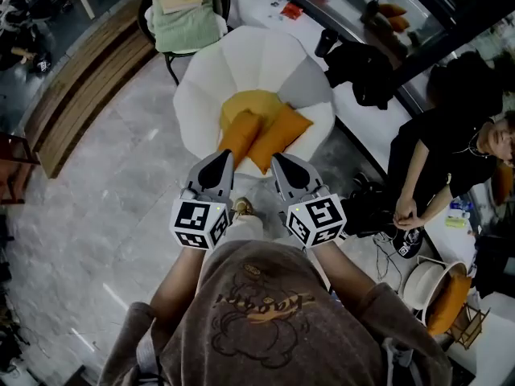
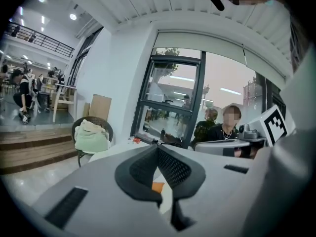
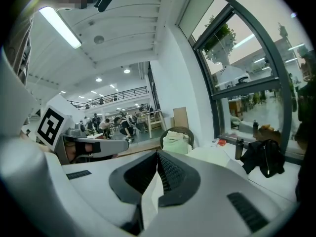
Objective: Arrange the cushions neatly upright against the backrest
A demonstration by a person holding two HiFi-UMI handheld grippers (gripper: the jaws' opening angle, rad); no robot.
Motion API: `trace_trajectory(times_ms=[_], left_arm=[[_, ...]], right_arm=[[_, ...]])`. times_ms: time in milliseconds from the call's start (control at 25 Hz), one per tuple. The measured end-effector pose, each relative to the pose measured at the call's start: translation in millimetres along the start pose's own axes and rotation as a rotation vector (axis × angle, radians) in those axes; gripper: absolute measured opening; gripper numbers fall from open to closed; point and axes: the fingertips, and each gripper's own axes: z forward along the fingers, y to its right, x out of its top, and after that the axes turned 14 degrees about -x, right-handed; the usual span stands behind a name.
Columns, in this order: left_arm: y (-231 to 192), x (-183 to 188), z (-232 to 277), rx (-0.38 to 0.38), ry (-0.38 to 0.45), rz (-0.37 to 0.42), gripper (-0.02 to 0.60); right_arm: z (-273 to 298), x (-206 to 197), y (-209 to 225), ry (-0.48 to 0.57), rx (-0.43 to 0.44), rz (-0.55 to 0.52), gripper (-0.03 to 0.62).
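Two orange cushions (image 1: 240, 135) lie side by side on the seat of white petal-back chair (image 1: 201, 87), touching, near ends toward the person. Yellow cushion (image 1: 253, 101) sits behind them, closer to backrest. L gripper (image 1: 228, 154) & R gripper (image 1: 276, 158) are side by side just in front of chair, tips near the orange pair's front ends. Both have jaws pressed together, nothing between. Wicker chair (image 1: 147, 10) w/ green blanket (image 1: 183, 26) beyond; seated person (image 1: 438, 147) at right
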Motion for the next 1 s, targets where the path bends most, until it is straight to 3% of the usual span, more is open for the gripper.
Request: trace_trajectory(times_ms=[240,560,1000], left_arm=[[-33.9,14.1,29.1,-0.011,-0.001,0.023,0.005],[-62.1,26.8,57.9,0.014,0.025,0.011,0.005],[-98.7,11.3,109.4,0.042,-0.021,0.019,0.005]], right_arm=[[37.9,8.2,16.4,-0.005,-0.050,0.020,0.018],[73.6,15.3,31.5,-0.002,-0.047,0.022,0.019],[126.7,1.1,68.9,-0.041,-0.024,0.037,0.019]])
